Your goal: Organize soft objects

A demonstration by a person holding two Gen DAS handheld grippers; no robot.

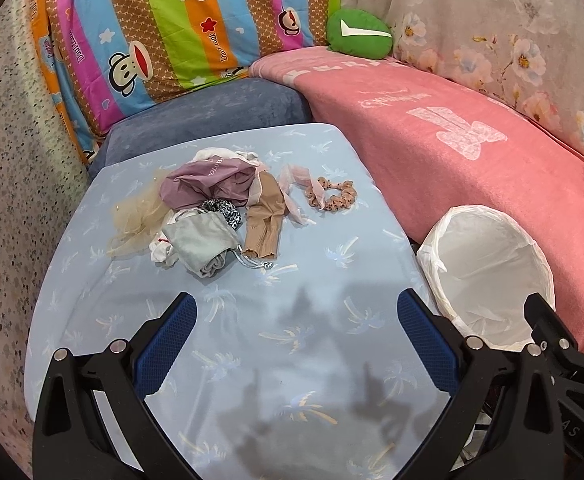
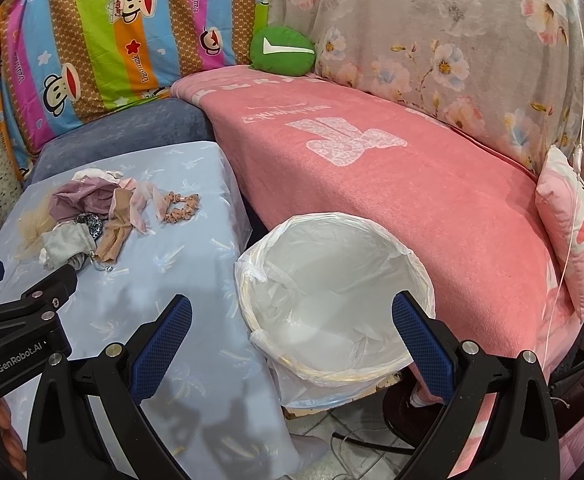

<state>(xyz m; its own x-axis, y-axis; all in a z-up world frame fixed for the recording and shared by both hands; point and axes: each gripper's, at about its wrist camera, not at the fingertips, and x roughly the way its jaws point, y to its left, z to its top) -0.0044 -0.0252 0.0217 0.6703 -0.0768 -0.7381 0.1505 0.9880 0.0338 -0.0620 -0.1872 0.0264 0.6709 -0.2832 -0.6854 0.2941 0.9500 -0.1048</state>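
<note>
A heap of soft items lies on the light blue table [image 1: 284, 360]: a mauve pouch [image 1: 208, 184], a grey drawstring pouch [image 1: 200, 240], tan stockings [image 1: 266, 220], cream tulle [image 1: 140, 216], and a spotted scrunchie [image 1: 333, 196] set apart to the right. My left gripper [image 1: 297, 340] hovers open above the bare cloth, short of the heap. A white-lined bin [image 2: 331, 296] stands right of the table [image 2: 172, 280]. Over its near rim my right gripper [image 2: 292, 340] is open and holds nothing. The heap [image 2: 88, 216] and scrunchie [image 2: 180, 208] show far left there.
A pink blanket [image 1: 451, 152] covers the sofa to the right, with a green cushion [image 1: 359, 34] behind and a striped monkey-print pillow [image 1: 172, 32] at the back. A pink pillow [image 2: 571, 224] leans at the sofa's right end. Tiled floor and a cable show below the bin.
</note>
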